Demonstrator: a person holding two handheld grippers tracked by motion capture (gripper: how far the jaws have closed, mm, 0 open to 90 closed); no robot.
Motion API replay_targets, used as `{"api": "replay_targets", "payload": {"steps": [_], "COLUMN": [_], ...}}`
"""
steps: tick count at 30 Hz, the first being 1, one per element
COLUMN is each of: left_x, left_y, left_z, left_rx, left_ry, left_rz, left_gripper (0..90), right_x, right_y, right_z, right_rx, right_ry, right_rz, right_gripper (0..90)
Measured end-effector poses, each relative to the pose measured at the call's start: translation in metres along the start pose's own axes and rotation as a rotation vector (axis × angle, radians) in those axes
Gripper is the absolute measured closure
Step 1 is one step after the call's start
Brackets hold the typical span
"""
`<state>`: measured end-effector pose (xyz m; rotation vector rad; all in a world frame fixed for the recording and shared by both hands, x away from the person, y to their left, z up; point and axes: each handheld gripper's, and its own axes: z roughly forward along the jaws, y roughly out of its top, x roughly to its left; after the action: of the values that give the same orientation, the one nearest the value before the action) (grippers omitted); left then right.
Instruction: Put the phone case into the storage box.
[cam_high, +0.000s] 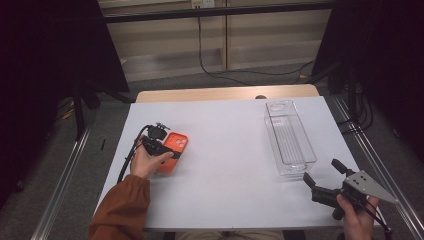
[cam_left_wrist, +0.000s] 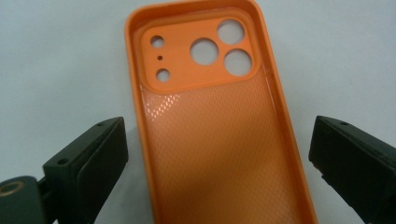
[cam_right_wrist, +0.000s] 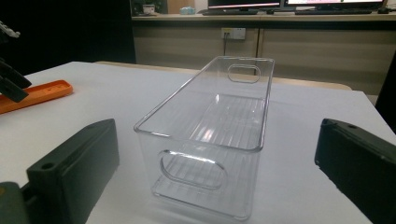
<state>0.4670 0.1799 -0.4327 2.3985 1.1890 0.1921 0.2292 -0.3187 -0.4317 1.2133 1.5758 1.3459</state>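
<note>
An orange phone case (cam_high: 176, 146) lies inner side up on the left part of the white table (cam_high: 230, 170), its camera cutouts at the far end. My left gripper (cam_high: 165, 145) hovers just over the case (cam_left_wrist: 219, 135), open, with one jaw on each long side and not touching it. A clear plastic bin (cam_high: 290, 142), empty, stands lengthwise at the right. My right gripper (cam_high: 321, 171) is open just short of the bin's near end (cam_right_wrist: 205, 142), with nothing between its jaws.
From the right gripper view the case (cam_right_wrist: 35, 95) lies far left with part of the left gripper (cam_right_wrist: 9, 79) above it. A wooden strip (cam_high: 225, 93) borders the table's far edge. Metal rails (cam_high: 65, 170) run along both sides, and a black cable (cam_high: 210, 67) lies on the floor beyond.
</note>
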Motion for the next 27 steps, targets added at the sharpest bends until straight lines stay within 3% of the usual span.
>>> {"api": "replay_targets", "payload": {"steps": [3, 6, 8, 12, 24, 27], "left_x": [0.000, -0.001, -0.005, -0.008, -0.009, -0.009], "left_y": [0.001, 0.003, 0.003, 0.003, 0.002, 0.003], "left_z": [0.002, 0.007, 0.009, 0.011, 0.012, 0.011], "left_rx": [-0.003, 0.004, 0.022, 0.025, 0.028, 0.037], "left_ry": [0.024, 0.014, 0.044, 0.065, 0.072, 0.078], "left_rz": [-0.015, -0.029, -0.005, 0.015, -0.017, -0.009], "left_gripper": [4.7, 4.7, 4.7, 4.6, 4.7, 5.2], "right_x": [0.000, 0.000, 0.000, 0.000, 0.000, 0.000], "right_y": [0.000, 0.000, 0.000, 0.000, 0.000, 0.000], "right_z": [0.000, 0.000, 0.000, 0.000, 0.000, 0.000], "right_rx": [0.001, -0.001, 0.000, 0.000, -0.001, 0.000], "right_ry": [0.000, -0.005, -0.005, -0.002, 0.002, 0.002], "right_rz": [0.000, -0.006, -0.004, -0.003, -0.007, -0.007], "right_gripper": [0.0, 0.0, 0.0, 0.0, 0.0, 0.0]}}
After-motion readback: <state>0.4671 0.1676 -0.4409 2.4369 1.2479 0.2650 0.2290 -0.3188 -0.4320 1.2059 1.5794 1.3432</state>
